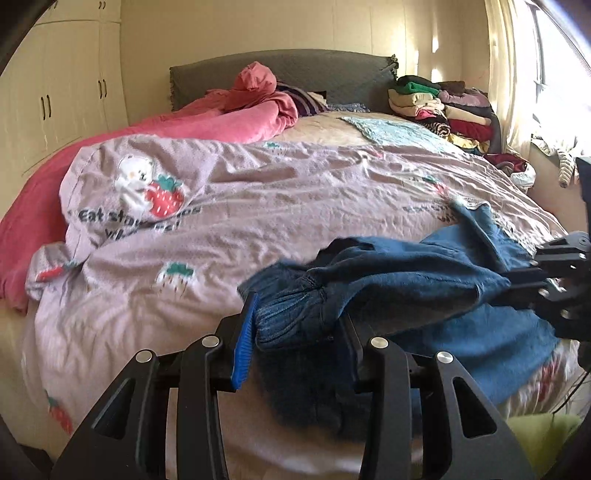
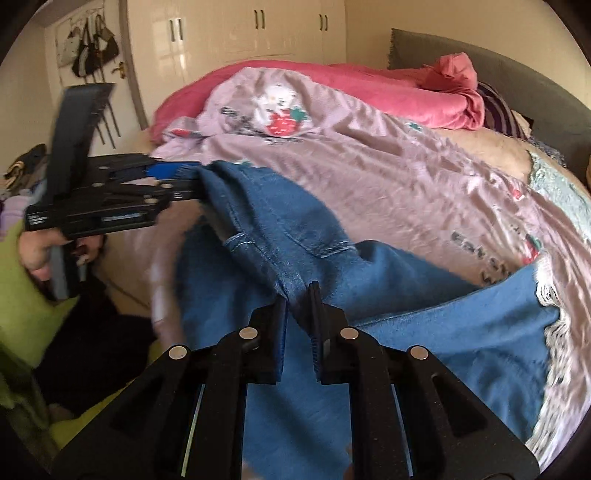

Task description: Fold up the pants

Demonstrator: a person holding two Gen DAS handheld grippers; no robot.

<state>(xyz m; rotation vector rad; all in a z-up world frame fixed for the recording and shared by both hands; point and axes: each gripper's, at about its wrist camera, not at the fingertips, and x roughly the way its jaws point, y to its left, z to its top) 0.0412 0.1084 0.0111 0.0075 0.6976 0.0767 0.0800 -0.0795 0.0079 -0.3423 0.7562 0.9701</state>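
The blue denim pants [image 1: 424, 273] hang between both grippers over the near edge of the bed. My left gripper [image 1: 295, 332] is shut on the elastic waistband; it also shows in the right wrist view [image 2: 184, 181], gripping the pants' edge at the left. My right gripper [image 2: 299, 295] is shut on a seam of the pants [image 2: 369, 295]; it shows at the right edge of the left wrist view [image 1: 524, 280]. The pants' lace-trimmed leg end [image 2: 550, 295] lies on the cover.
The bed carries a lilac strawberry-print cover [image 1: 258, 192], a pink blanket [image 1: 207, 118] and a stack of folded clothes [image 1: 443, 107] by the headboard. White wardrobes [image 2: 258, 26] stand behind. A window [image 1: 554, 74] is at the right.
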